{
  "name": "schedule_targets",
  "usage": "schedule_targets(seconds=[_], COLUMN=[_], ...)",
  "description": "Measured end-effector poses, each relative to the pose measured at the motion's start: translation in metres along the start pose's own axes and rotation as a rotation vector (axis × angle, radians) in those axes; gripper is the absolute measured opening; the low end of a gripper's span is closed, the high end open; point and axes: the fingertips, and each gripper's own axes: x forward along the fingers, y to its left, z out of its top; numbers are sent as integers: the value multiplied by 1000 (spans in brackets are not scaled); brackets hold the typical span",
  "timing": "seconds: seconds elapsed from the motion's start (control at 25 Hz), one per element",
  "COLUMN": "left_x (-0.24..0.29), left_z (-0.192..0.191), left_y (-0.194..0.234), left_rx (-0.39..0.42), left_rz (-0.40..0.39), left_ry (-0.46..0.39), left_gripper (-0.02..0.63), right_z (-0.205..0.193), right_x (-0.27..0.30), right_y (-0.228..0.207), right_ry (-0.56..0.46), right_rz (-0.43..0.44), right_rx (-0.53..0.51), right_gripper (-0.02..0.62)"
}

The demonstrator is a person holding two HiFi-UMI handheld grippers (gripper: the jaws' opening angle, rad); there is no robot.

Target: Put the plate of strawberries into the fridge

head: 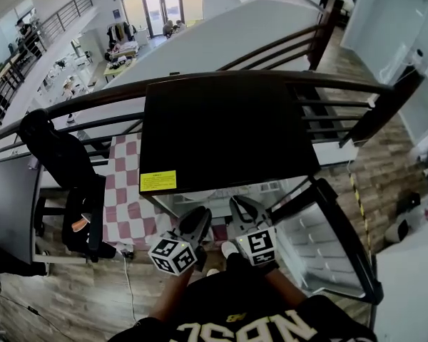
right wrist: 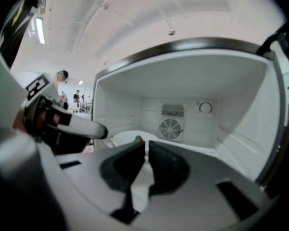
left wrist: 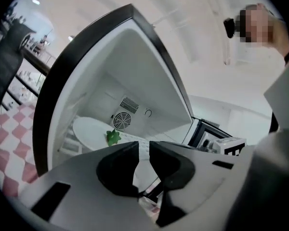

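Note:
The black fridge [head: 221,130] stands open, its door [head: 335,241] swung out to the right. A white plate [left wrist: 89,131] lies on the shelf inside, with a strawberry's green leaves [left wrist: 113,137] at its near edge. The right gripper view shows the same plate [right wrist: 123,138] and a red strawberry [right wrist: 138,139]. My left gripper [left wrist: 144,146] hangs just outside the opening, jaws a narrow gap apart and empty. My right gripper [right wrist: 147,146] is beside it, jaws nearly together and empty. In the head view both the left gripper [head: 198,219] and the right gripper [head: 242,211] point into the fridge.
A round fan grille [right wrist: 170,127] sits in the fridge's back wall. A red and white checkered cloth [head: 128,191] covers the table left of the fridge, beside a black office chair [head: 64,169]. A dark railing [head: 93,98] runs behind the fridge.

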Motion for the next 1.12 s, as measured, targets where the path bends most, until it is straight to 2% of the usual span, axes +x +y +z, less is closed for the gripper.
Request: schedule_targets(seconds=[0.16,0.4,0.64,0.88,1.12], left_x=[-11,-37,-65,-92,-108], left_z=[14,16,4,-6,-14], left_y=[-17,-42,-61,-66,-66], left_rx=[156,284,309,299,278], left_rz=[32,58,49,50,59], left_ry=[-41,-71,-70,-75,-93], left_gripper=[50,21,18,18,18], right_z=[13,25,24,12,2], right_x=[-28,-63,-90,-111,-130], right_y=[8,30,53,88,98], right_ry=[-34,-73,-89,-64,-43], right_rz=[-27,-42,-49,-5,-30], right_rx=[36,61,92,99,95], right_gripper=[31,21,21,21,21])
